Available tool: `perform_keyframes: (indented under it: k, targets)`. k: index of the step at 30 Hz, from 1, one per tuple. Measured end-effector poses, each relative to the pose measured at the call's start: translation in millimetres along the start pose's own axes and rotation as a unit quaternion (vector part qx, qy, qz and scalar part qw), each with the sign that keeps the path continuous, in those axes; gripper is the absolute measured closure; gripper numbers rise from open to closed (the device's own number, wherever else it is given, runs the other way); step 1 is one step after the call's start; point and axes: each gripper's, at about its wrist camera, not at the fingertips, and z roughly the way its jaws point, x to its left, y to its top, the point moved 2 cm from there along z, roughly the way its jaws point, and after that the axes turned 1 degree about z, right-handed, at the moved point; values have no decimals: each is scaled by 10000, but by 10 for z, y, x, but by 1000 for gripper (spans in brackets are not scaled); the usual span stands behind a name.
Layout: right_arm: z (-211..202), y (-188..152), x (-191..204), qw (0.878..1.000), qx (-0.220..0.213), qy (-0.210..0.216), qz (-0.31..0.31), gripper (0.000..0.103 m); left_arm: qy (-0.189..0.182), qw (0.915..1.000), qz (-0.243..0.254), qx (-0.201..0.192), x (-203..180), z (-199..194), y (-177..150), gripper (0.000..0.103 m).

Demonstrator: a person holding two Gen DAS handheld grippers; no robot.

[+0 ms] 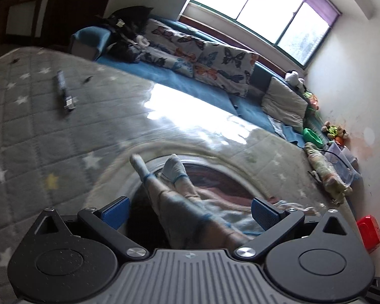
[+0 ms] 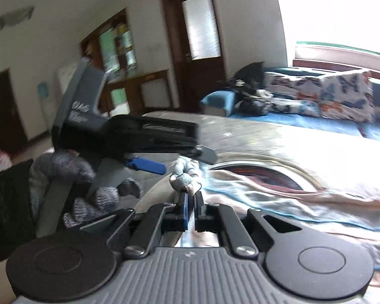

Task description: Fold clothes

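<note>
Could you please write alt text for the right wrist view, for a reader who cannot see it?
The right tool is shut on a fold of a pale garment spread over a grey quilted bed. To the left, a gloved hand holds the left tool just above the cloth. Behind are butterfly-print pillows on blue bedding and a dark wooden door.

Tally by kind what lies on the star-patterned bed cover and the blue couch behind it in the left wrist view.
Garment in a bundle between the open jaws: 1
Dark tube-shaped object on the cover: 1
Butterfly-print cushions on the couch: 2
Grey cushion: 1
Black bag: 1
Total: 6
</note>
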Motion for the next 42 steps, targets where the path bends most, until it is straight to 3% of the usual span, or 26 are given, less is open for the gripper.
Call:
perform_keyframes:
  k: [7,14,20,25,31,33,37,42]
  targets:
    - [-350,-39,-632,9960,-356,-571,596,100,-534,9981,312,-3,-705,260,-9,0]
    - [-831,-305,-1282,9820,-595,-1230,1305,100,-880,9942,589,181,-1265,527,-180,0]
    - [-1088,-688,-1727,9675,-399,-1379,2084,98,-528,9894,1303,365,-1542,741,-437,0]
    - [-1177,-672,-1802,9684,-452,-1497,1943,91,-251,9825,1803,399,-1604,807,-613,0]
    - [-997,-397,-1815,9799,-172,-1328,1480,85,-164,9787,2019,336,-1587,774,-670,0]
    - [-833,-318,-1853,9836,28,-1220,1331,72,-133,9786,2028,321,-1551,752,-659,0]
    - [-513,-202,-1924,9864,391,-1120,1140,71,-24,9778,2076,266,-1456,708,-627,0]
    - [-202,-159,-2089,9840,728,-871,1374,69,45,9776,2094,226,-1355,668,-609,0]
